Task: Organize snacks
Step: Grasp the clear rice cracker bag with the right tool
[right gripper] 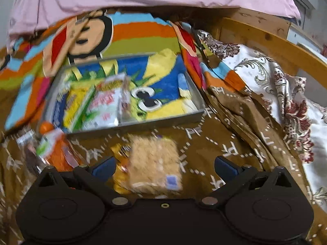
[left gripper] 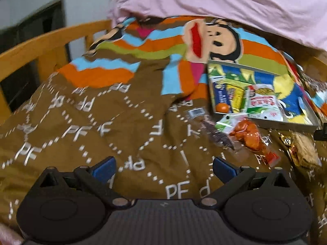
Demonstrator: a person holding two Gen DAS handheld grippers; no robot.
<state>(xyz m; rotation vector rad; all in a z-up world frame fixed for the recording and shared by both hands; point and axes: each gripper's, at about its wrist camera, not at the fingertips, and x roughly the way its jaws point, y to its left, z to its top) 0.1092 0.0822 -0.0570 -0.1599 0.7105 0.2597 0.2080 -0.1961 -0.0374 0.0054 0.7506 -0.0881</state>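
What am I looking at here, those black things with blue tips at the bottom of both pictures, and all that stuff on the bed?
Those black shapes are handheld grippers, one in each of a person's hands, each with a camera looking forward along its two blue-tipped fingers. One picture comes from the left gripper, the other from the right gripper. Both stand open and hold nothing.

They hover over a bed with a brown quilt printed with letters. On it sits a shallow grey tray with a few snack packets at one end. Loose in front of the tray lie an orange snack packet, a dark packet and a pale cracker pack, which lies right ahead of the right gripper. Both pictures are motion-blurred, so the labels are unreadable.
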